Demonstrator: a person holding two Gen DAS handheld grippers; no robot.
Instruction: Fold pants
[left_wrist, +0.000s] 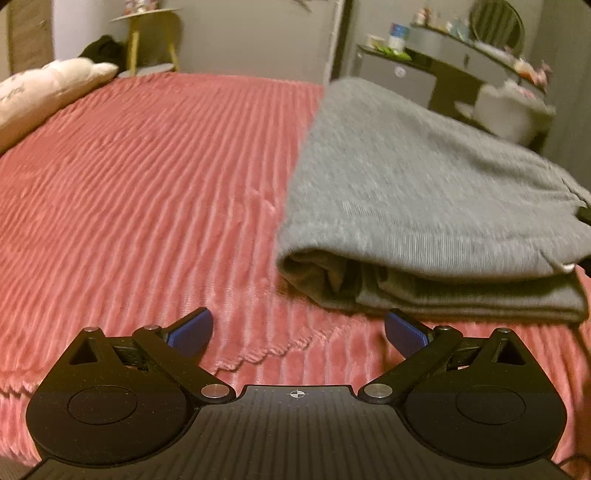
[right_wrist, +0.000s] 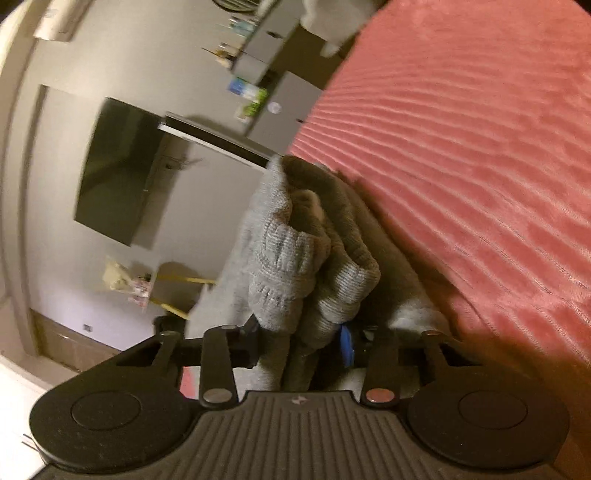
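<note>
The bed (left_wrist: 155, 177), under a ribbed pink cover, fills most of both views. The grey pants (left_wrist: 424, 206) lie on it as a thick folded stack on the side nearer the dresser (left_wrist: 454, 70), away from the pale pillow (left_wrist: 44, 96) at the bed's far left corner. The left tool (left_wrist: 297, 326) hangs just short of the stack's near edge, fingers spread wide with nothing between them. The right tool (right_wrist: 301, 341) is clamped on the bunched ribbed cuffs (right_wrist: 295, 266) of the pants, beside the bed.

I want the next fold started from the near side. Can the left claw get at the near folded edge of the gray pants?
Probably yes: the left claw is open, and only bare pink bedspread lies between it and the gray pants.
</note>
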